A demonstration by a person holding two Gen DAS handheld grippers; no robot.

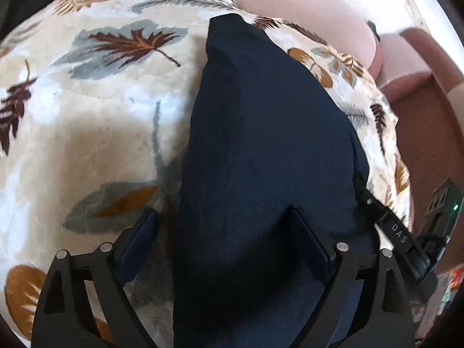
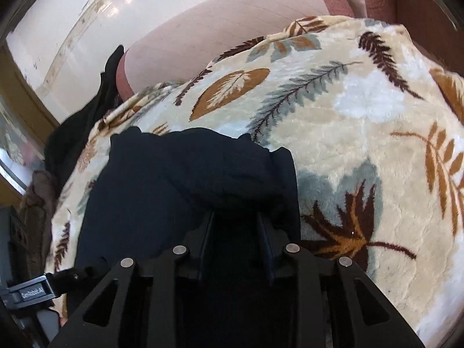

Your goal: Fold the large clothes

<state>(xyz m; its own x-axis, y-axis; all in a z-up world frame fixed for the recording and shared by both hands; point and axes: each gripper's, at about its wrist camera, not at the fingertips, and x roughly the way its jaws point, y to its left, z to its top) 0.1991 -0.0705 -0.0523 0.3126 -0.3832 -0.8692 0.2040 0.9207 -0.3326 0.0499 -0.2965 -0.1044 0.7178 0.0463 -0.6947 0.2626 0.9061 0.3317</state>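
A dark navy garment [image 1: 261, 150] lies as a long folded strip on a cream blanket with a leaf print [image 1: 95, 110]. My left gripper [image 1: 223, 217] is open just above the garment's near end, one finger over the blanket, the other over the cloth. In the right wrist view the garment [image 2: 162, 191] is bunched at its far edge. My right gripper [image 2: 235, 217] has its fingers close together with dark cloth between them. The right gripper's body [image 1: 406, 240] shows at the garment's right edge in the left wrist view.
The blanket [image 2: 362, 133] covers a pink mattress [image 2: 232, 20]. A reddish-brown floor [image 1: 423, 121] lies beyond the bed's edge. A black cloth [image 2: 84, 116] hangs at the bed's far left side. A white wall [image 2: 72, 14] stands behind.
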